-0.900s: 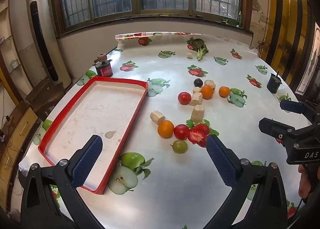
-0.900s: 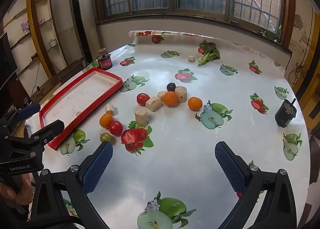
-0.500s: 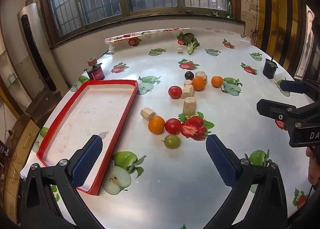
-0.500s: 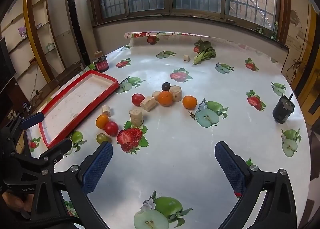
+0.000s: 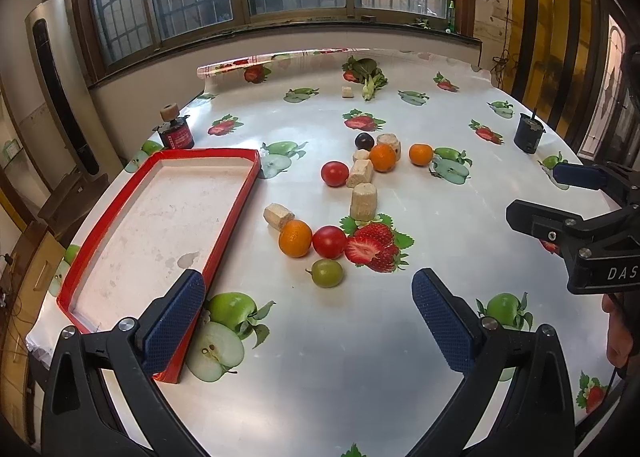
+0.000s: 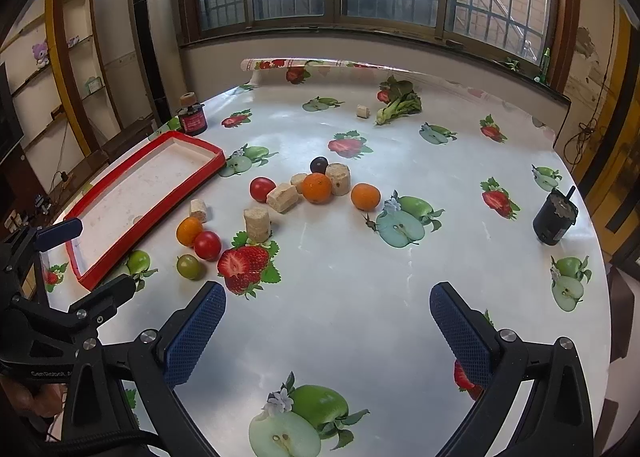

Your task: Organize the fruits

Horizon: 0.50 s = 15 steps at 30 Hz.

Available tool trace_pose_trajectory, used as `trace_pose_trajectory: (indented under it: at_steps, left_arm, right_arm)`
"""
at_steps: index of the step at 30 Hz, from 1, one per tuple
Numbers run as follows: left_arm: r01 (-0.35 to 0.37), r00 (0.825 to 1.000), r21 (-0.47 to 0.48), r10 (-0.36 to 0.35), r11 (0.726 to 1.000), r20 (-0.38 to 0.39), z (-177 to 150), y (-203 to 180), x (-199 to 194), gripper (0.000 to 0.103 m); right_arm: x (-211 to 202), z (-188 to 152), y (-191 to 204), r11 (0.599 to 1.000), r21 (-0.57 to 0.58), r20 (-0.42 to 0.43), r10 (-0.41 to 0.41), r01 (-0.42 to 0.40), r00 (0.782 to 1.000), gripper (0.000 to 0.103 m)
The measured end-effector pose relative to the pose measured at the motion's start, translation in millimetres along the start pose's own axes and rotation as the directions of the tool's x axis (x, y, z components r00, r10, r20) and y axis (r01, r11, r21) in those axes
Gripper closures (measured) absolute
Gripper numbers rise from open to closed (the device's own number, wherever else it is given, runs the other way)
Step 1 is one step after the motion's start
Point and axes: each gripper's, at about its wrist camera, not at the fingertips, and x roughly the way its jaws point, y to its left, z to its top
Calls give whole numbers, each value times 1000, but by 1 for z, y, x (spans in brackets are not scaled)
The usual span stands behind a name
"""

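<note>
A red-rimmed tray (image 5: 236,209) (image 6: 160,213) lies at the table's left, nothing in it. Fruit lies loose mid-table: near me an orange (image 5: 295,238) (image 6: 189,231), a red tomato (image 5: 329,242) (image 6: 207,245) and a green fruit (image 5: 327,273) (image 6: 188,266); farther off a tomato (image 5: 334,173), two oranges (image 5: 383,157) (image 5: 421,154) and a dark plum (image 5: 364,141). My left gripper (image 5: 316,317) is open and empty above the near table, short of the green fruit. My right gripper (image 6: 328,331) is open and empty over bare table to the right of the fruit.
Several beige cork-like cylinders (image 5: 363,202) lie among the fruit. A dark red jar (image 5: 175,132) stands behind the tray, a black cup (image 5: 529,134) at the right edge, a leafy vegetable (image 5: 370,77) far back. The tablecloth has printed apples and strawberries.
Both grippers have shifted slightly relative to the table; the fruit now sits a little nearer in both views. Both stay open. No object has moved.
</note>
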Motion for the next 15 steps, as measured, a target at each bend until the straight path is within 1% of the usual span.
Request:
trace_pose_trajectory:
  at_steps: [15]
  left_arm:
    - [8, 1000, 16, -8, 1000, -5, -1, -5, -2, 0]
  right_arm:
    - [1, -4, 0, 1000, 0, -8, 1, -1, 1000, 0]
